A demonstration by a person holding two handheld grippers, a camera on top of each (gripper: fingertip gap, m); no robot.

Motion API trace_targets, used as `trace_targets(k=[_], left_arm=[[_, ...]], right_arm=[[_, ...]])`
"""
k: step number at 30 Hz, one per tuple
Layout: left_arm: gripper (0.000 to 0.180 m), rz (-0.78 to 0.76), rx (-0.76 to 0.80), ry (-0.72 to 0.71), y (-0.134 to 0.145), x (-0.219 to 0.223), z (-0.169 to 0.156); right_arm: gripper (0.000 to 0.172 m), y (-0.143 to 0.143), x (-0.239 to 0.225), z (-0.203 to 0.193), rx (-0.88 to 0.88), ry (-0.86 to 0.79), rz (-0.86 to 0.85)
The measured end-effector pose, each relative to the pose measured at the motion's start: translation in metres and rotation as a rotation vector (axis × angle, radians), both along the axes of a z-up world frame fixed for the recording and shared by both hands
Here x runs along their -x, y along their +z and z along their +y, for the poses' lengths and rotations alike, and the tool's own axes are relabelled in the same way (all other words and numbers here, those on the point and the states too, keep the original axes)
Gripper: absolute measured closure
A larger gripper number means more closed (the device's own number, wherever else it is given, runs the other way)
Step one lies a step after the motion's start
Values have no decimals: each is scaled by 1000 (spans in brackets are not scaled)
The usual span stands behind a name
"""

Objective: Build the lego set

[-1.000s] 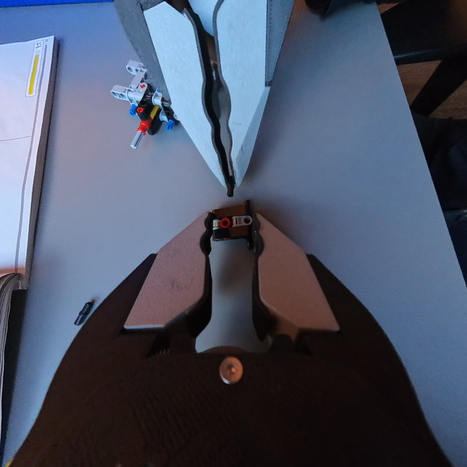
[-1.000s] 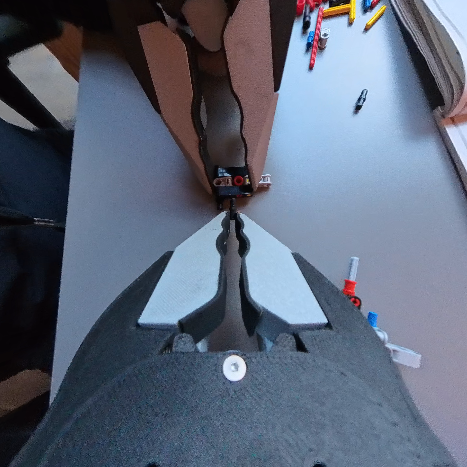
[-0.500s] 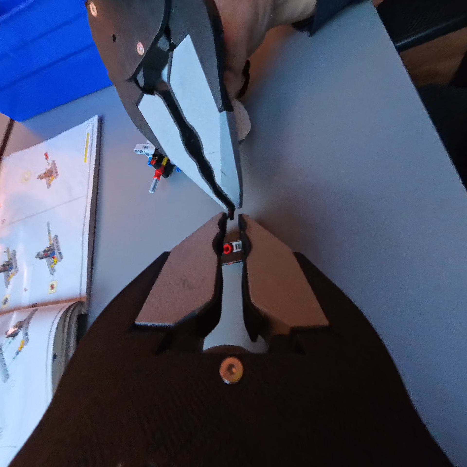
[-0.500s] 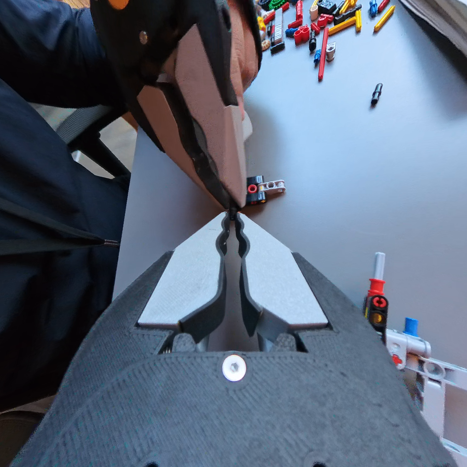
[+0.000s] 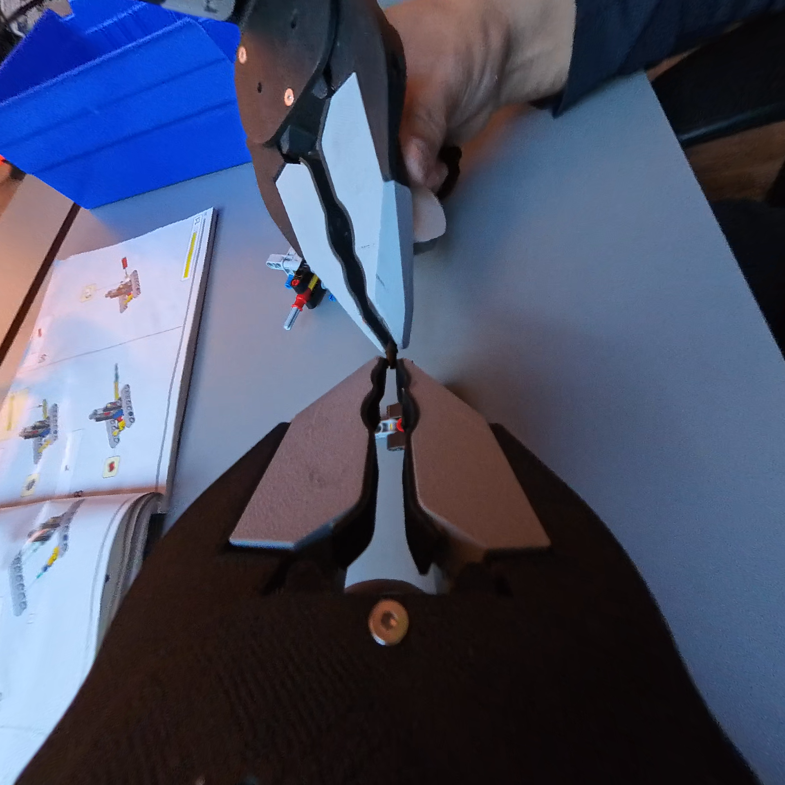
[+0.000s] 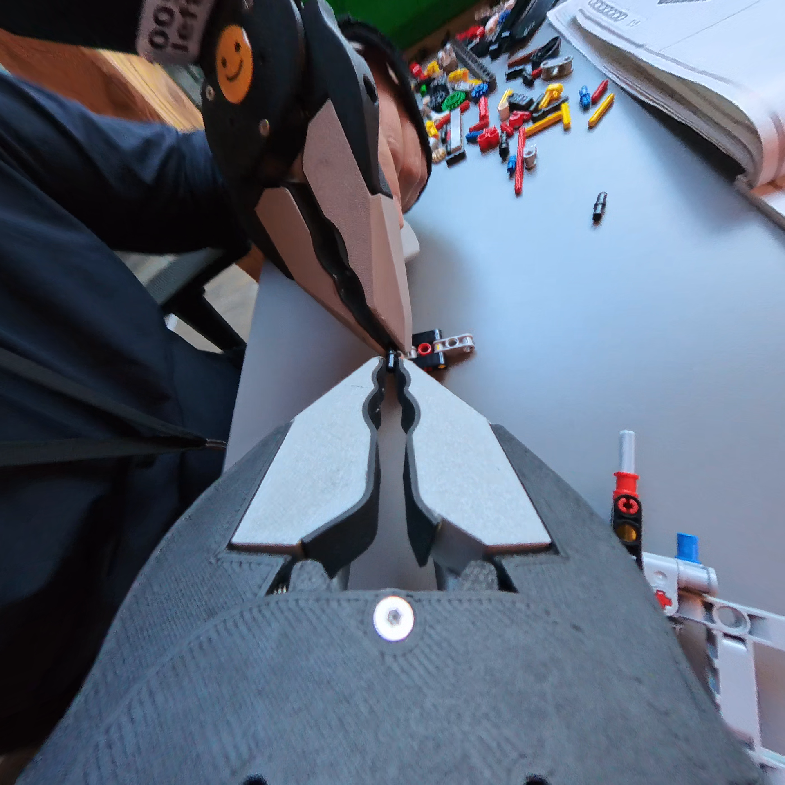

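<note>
Black pin (image 6: 389, 362) is pinched at both ends by the clenched left gripper (image 5: 390, 366) and right gripper (image 6: 389, 368), above the grey tabletop (image 6: 594, 340), small brick assembly (image 6: 441, 349) lying just beside.

**Grey table strewn with building pieces**

A smooth grey table (image 6: 594, 340) carries a small black-and-white brick assembly with a red pin (image 6: 441, 349) just right of the meeting tong tips. Farther ahead lies a scattered pile of coloured plastic pieces (image 6: 501, 114), a lone black pin (image 6: 599, 207), and an open white instruction booklet (image 5: 106, 361). A larger white-and-black assembly (image 5: 299, 284) lies behind the grey tongs.
</note>
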State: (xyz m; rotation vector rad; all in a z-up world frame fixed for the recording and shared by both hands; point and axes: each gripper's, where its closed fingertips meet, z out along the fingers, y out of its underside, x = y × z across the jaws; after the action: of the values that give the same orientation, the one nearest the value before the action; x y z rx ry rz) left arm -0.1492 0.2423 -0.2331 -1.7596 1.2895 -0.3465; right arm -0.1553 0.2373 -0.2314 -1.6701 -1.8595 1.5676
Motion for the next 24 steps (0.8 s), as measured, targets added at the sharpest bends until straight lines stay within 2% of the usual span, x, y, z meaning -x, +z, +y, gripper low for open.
trace_targets(k=[2,4,11,15,20,24], left_arm=[[179,-45,60,16,1,0,0],[179,-87,155,34,-3,1,0],[180,-289,459,22,-1,-2,-11],[179,-361,558,6,1,-2,-15],[176,-330,604,-3,-4,1,-19],[143,-108,433,86,-23,23,-5]], right_arm=[[171,2,1,1,21,-5,17],[171,0,2,2,-35,-14,31],[171,1,3,-5,-510,38,180],[171,2,3,-9,-681,61,232],[172,-3,3,-10,-635,63,186],[171,-16,-1,-4,-526,37,57]])
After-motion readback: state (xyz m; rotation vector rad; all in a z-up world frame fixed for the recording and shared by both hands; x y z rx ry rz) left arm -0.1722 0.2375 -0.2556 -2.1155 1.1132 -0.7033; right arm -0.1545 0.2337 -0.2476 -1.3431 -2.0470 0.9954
